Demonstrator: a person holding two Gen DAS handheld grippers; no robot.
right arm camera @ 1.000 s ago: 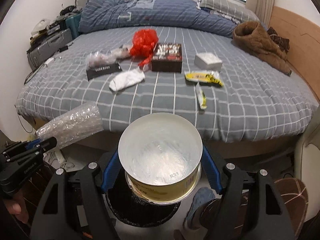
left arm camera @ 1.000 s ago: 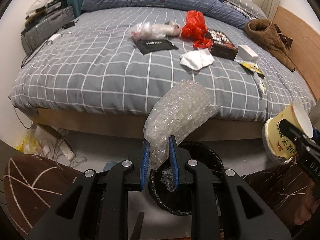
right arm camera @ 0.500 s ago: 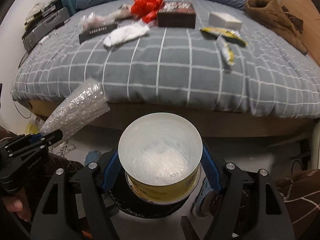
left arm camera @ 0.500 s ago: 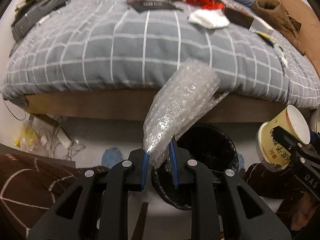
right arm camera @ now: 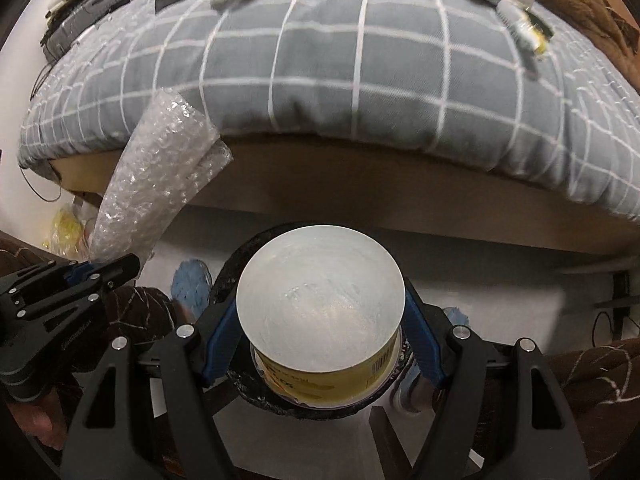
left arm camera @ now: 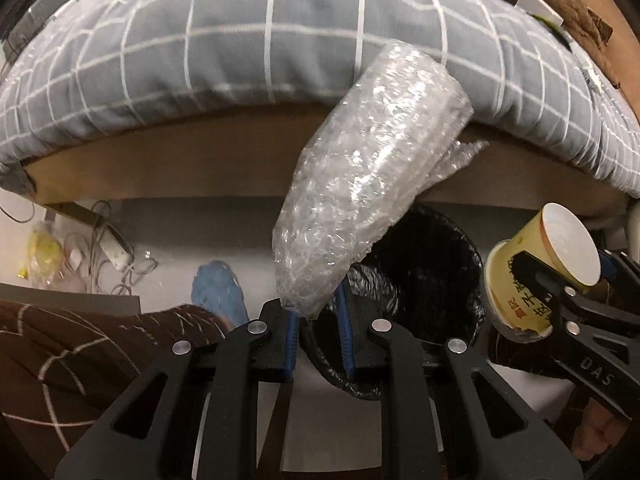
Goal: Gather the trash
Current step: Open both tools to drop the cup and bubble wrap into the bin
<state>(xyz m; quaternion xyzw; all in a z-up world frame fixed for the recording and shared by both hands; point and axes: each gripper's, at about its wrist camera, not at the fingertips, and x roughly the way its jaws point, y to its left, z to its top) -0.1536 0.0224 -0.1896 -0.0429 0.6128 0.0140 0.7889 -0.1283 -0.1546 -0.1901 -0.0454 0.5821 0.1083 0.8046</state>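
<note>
Below the bed's edge (left arm camera: 280, 40), left wrist view: left gripper (left arm camera: 316, 334) pinches bubble wrap (left arm camera: 368, 168), its length slanting up-right over the bin (left arm camera: 432, 248). Right wrist view: right gripper (right arm camera: 320, 344) clamps the cup (right arm camera: 320, 304) directly above the bin, likely nearer to dropping.

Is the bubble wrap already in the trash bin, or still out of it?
Out. The bubble wrap is clamped in the left gripper, sticking up above the black-lined trash bin.

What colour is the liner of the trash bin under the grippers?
Black. The bin liner shows best in the left wrist view, below the bubble wrap.
</note>
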